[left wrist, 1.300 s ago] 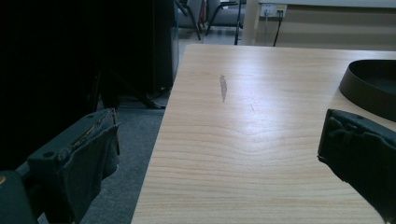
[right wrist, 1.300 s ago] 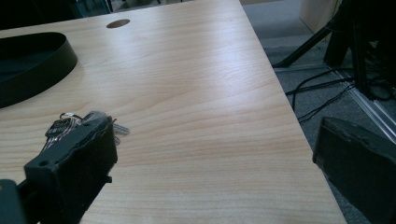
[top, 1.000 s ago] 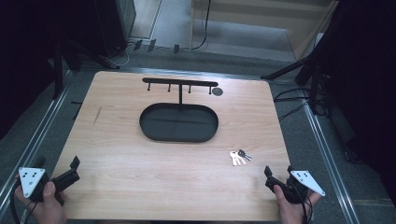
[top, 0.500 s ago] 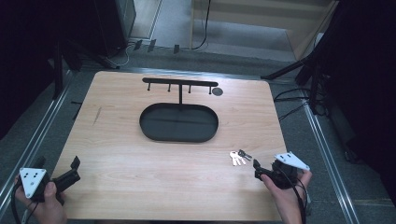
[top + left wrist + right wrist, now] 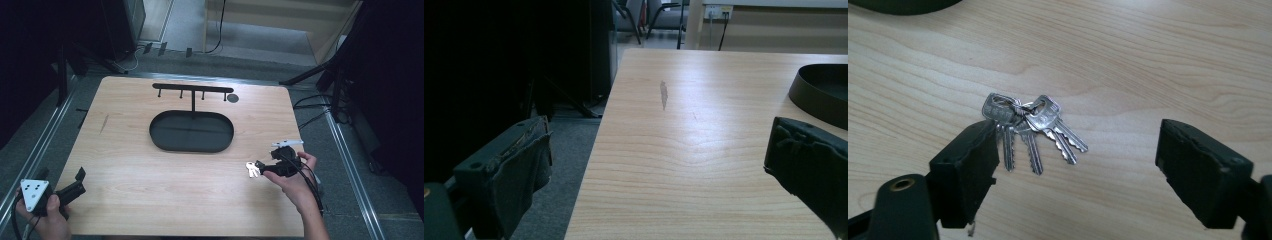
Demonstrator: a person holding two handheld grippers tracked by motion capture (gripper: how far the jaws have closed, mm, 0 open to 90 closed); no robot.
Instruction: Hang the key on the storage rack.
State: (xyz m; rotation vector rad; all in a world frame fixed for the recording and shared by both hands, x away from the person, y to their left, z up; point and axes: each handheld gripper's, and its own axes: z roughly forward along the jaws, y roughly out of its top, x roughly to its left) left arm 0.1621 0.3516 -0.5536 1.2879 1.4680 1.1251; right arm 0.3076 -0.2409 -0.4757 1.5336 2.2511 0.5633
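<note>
While its jaws stand apart with nothing pressed between them, the right gripper (image 5: 1075,175) hangs just above the bunch of keys (image 5: 1030,131), which lies flat on the table (image 5: 1158,60) a little toward the left jaw rather than centred in the gap; the jaws have just been closing slightly, yet no pad touches metal. In the high view the right gripper (image 5: 260,165) sits just beside the keys (image 5: 251,169), in front of the black oval tray (image 5: 191,131) and the hook rack (image 5: 192,89) that stands behind it. This looks like the approach to a pick-up, with the grasp not yet made. The next move probably calls for shifting the gripper to centre the bunch, lowering until the pads flank the ring, then closing; thin flat keys may slip. The left gripper (image 5: 659,170) rests at the near left corner, jaws wide and empty.
</note>
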